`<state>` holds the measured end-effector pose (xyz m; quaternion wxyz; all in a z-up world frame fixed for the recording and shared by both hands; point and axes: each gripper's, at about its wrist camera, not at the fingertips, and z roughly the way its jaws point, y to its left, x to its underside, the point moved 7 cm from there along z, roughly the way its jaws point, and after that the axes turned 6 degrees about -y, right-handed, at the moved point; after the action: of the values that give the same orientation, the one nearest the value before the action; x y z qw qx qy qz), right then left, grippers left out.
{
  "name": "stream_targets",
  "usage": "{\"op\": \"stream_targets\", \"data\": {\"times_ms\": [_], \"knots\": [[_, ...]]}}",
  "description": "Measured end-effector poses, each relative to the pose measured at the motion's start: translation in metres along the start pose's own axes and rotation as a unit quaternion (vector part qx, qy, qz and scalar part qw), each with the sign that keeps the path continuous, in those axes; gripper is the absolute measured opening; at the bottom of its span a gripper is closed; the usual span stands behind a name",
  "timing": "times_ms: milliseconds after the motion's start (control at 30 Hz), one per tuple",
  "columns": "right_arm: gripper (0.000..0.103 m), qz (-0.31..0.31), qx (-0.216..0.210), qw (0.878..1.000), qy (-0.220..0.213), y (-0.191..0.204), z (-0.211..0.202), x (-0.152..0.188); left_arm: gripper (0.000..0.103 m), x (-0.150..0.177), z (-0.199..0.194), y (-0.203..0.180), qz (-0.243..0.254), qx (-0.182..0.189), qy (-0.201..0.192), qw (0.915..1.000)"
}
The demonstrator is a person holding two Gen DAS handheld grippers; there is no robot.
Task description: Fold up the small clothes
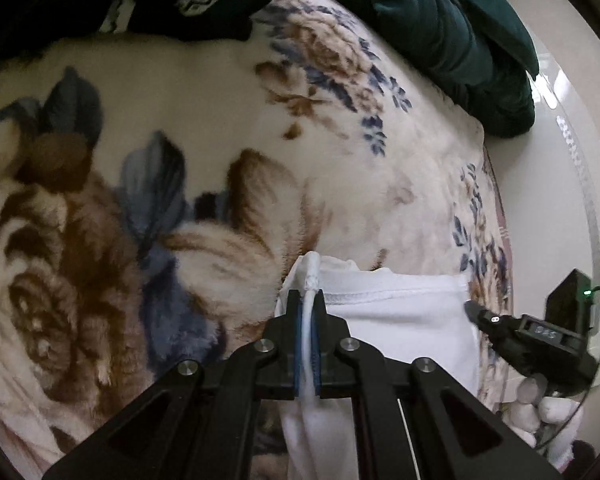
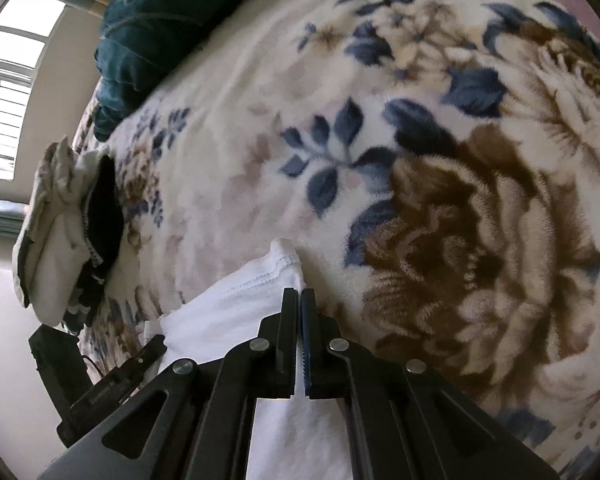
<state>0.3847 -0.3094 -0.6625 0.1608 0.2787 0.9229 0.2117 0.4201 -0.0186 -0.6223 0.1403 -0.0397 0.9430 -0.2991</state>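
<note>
A small white garment (image 1: 400, 320) with a stitched hem is stretched between my two grippers above the flowered blanket (image 1: 204, 120). My left gripper (image 1: 309, 296) is shut on its left corner, with cloth bunched between the pads. My right gripper (image 2: 299, 296) is shut on the other corner of the white garment (image 2: 236, 312). The right gripper also shows at the right of the left wrist view (image 1: 476, 312), and the left gripper shows at the lower left of the right wrist view (image 2: 156, 346).
A dark teal garment (image 1: 440, 28) lies at the far edge of the blanket and shows in the right wrist view (image 2: 160, 20). Dark patterned cloth (image 1: 188, 4) lies at the back left. A pile of light and dark small clothes (image 2: 68, 232) sits near the bed edge. A window (image 2: 8, 80) is behind.
</note>
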Motion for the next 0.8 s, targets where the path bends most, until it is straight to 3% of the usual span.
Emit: {"op": "stream_targets", "data": {"times_ms": [100,133,167,200,233,300,400,533,667,700,733,767,800], "knots": [[0.004,0.007,-0.025,0.999,0.046,0.001,0.003,0.002,0.011,-0.001,-0.016,-0.001,-0.035,0.035,0.014,0.9987],[0.010,0.016,-0.045,0.997,0.057,0.000,-0.002,0.002,0.029,-0.001,-0.025,0.001,-0.048,0.039,0.015,0.9980],[0.032,0.021,-0.059,0.996,0.062,-0.002,-0.008,0.002,0.042,0.002,-0.035,0.005,-0.063,0.046,0.014,0.9968],[0.044,0.025,-0.072,0.995,0.064,-0.007,-0.018,0.004,0.065,0.007,-0.044,0.009,-0.080,0.056,0.011,0.9951],[0.051,0.023,-0.082,0.994,0.065,-0.011,-0.027,0.006,0.069,0.013,-0.052,0.012,-0.101,0.068,0.006,0.9925],[0.051,0.019,-0.105,0.991,0.085,-0.019,-0.037,0.017,0.069,0.032,-0.058,0.018,-0.146,0.099,0.019,0.9841],[0.055,0.016,-0.131,0.984,0.123,-0.030,-0.036,0.038,0.069,0.054,-0.047,0.020,-0.162,0.100,0.043,0.9809],[0.057,0.033,-0.193,0.961,0.196,-0.036,-0.008,0.073,0.069,0.073,-0.020,0.007,-0.178,0.141,0.076,0.9710],[0.057,0.050,-0.243,0.945,0.214,-0.033,0.010,0.087,0.066,0.077,-0.016,-0.006,-0.132,0.136,0.063,0.9799],[0.056,0.049,-0.249,0.944,0.210,-0.032,0.010,0.088,0.052,0.076,-0.018,-0.008,-0.124,0.138,0.058,0.9808],[0.043,0.038,-0.259,0.944,0.202,-0.027,0.009,0.089,0.028,0.076,-0.021,-0.011,-0.111,0.134,0.051,0.9834],[0.025,0.031,-0.265,0.943,0.200,-0.022,0.007,0.091,0.022,0.076,-0.024,-0.013,-0.099,0.128,0.047,0.9858],[0.021,0.026,-0.267,0.942,0.201,-0.017,0.006,0.094,0.017,0.075,-0.029,-0.015,-0.092,0.126,0.039,0.9870]]}}
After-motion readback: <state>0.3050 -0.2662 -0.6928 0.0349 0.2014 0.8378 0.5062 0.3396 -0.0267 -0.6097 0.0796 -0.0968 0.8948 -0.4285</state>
